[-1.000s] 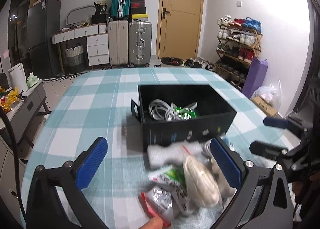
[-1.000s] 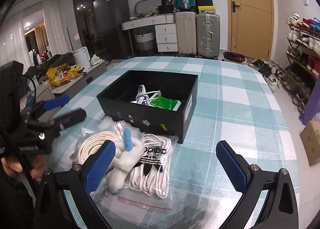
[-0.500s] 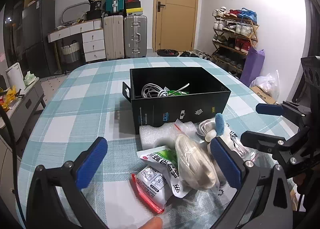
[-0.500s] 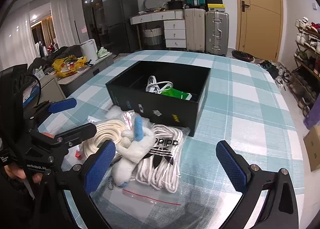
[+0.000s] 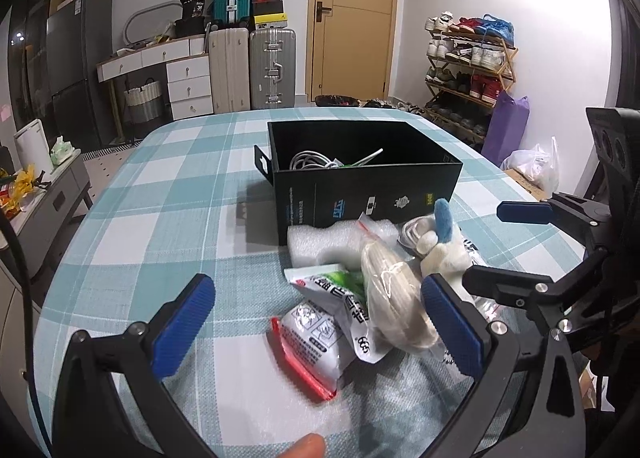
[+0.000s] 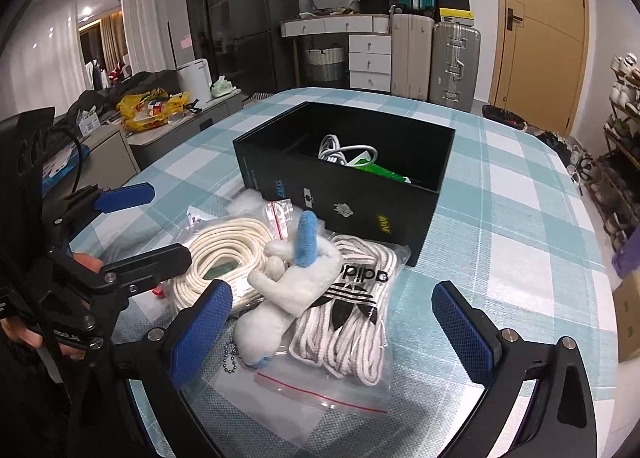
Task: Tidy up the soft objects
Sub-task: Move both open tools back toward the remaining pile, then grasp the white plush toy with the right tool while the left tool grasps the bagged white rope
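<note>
On the checked table (image 5: 160,194) a black box (image 6: 340,194) stands near the middle, with white cable (image 6: 340,150) and a green packet (image 6: 380,172) inside. Against its near wall lies a heap: foam (image 5: 320,242), a rope coil (image 6: 224,250) in a bag, laces (image 6: 352,314) in a zip bag, a plush (image 6: 296,286) on top, and sachets (image 5: 320,322). The left gripper (image 5: 320,322) gapes wide over the sachets, holding nothing; the right gripper (image 6: 332,326) spreads wide around plush and laces, gripping neither.
</note>
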Demonstrator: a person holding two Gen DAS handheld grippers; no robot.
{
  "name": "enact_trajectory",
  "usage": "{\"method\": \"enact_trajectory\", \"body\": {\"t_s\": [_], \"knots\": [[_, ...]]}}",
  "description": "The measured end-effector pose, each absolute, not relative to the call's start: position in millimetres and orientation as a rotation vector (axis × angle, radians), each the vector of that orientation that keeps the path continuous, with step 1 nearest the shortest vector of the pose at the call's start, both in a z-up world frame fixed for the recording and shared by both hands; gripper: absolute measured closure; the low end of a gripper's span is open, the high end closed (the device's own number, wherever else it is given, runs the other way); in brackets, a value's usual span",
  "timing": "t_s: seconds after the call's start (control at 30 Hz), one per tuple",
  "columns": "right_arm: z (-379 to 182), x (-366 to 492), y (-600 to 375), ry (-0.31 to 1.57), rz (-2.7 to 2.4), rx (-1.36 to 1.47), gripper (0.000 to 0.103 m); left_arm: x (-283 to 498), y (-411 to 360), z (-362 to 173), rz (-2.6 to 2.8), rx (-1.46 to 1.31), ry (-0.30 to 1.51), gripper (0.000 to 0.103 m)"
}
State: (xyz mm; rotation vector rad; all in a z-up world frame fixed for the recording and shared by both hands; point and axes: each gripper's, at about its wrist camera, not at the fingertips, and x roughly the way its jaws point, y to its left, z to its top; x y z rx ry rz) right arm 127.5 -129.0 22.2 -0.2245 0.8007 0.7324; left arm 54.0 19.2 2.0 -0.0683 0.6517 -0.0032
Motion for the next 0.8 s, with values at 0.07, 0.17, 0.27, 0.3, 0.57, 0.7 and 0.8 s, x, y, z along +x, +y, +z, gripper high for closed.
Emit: {"method": "enact_trajectory", "body": {"t_s": [0.07, 0.17, 0.27, 0.3, 0.57, 0.7, 0.8], "knots": [[19.2, 127.5, -127.1, 0.808, 0.739, -0.231, 0.002, 53.0, 20.6, 0.3, -0.007, -0.072, 0.655, 0.0], [16.6, 124.6, -122.9, 0.8, 0.754, -0.25, 0.005, 52.9, 21.1, 1.1, -0.013, -0.078, 0.658, 0.0], [14.4, 123.9, -119.7, 0.799, 0.761, -0.258, 0.01, 52.1, 21.0, 3.6, -0.02, -0.082, 0.652, 0.0], [13.4, 124.0, -119.2, 0.803, 0.768, -0.255, 0.015, 52.0, 21.1, 4.2, -0.021, -0.083, 0.651, 0.0], [10.4, 124.6, -116.1, 0.812, 0.793, -0.237, 0.025, 53.5, 20.7, 5.8, -0.028, -0.085, 0.653, 0.0], [8.7, 129.3, -116.8, 0.832, 0.81, -0.188, 0.034, 53.2, 21.1, 6.1, -0.025, -0.085, 0.649, 0.0], [7.3, 133.6, -118.3, 0.847, 0.811, -0.154, 0.041, 53.7, 20.9, 6.5, -0.025, -0.083, 0.649, 0.0]]}}
